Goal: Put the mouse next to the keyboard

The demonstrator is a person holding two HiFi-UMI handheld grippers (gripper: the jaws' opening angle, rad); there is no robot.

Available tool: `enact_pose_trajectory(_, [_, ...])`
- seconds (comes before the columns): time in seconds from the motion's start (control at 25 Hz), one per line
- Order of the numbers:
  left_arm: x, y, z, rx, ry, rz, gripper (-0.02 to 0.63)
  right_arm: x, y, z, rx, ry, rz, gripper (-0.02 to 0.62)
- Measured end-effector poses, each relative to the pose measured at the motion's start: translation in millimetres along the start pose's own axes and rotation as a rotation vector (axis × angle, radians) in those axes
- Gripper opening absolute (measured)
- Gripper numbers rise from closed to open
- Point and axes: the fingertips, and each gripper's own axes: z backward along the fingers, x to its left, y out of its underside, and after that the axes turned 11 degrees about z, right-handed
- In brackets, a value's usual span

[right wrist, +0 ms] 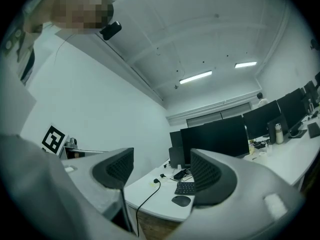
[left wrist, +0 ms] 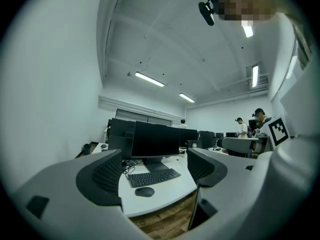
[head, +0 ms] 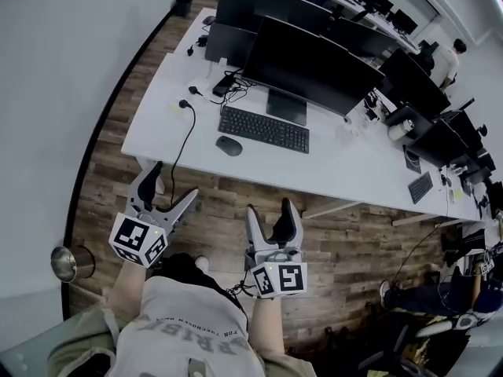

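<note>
A dark mouse (head: 229, 145) lies on the white desk (head: 346, 171), just in front of the left end of a black keyboard (head: 263, 129). Both show in the left gripper view too, the mouse (left wrist: 144, 191) nearer than the keyboard (left wrist: 153, 177), and in the right gripper view as mouse (right wrist: 181, 201) and keyboard (right wrist: 186, 187). My left gripper (head: 165, 187) hangs open over the wooden floor, short of the desk's front edge. My right gripper (head: 269, 217) is open as well, further right, also short of the desk. Neither holds anything.
A large monitor (head: 310, 67) stands behind the keyboard, with more monitors behind and to the right. A black cable (head: 186, 132) runs off the desk's left front. A metal bin (head: 71, 263) stands on the floor at left. People stand far off.
</note>
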Motion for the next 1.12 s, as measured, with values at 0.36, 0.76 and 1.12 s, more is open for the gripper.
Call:
enact_pose_trajectory(0.36, [32,12,-51,0.051,-0.048,0.009,0.390,-33,39,-56,0.070,-0.033,-0.011,0.347])
enact_pose_trajectory(0.76, [101,-2,-141,0.085,-0.057,0.010,0.390,-56,84,-154,0.165,-0.094,-0.015,0.347])
enact_pose_trajectory(1.12, [150,-11,-199,0.111,-0.030,0.038,0.390,-43,156,-229,0.374,-0.273,0.114,0.347])
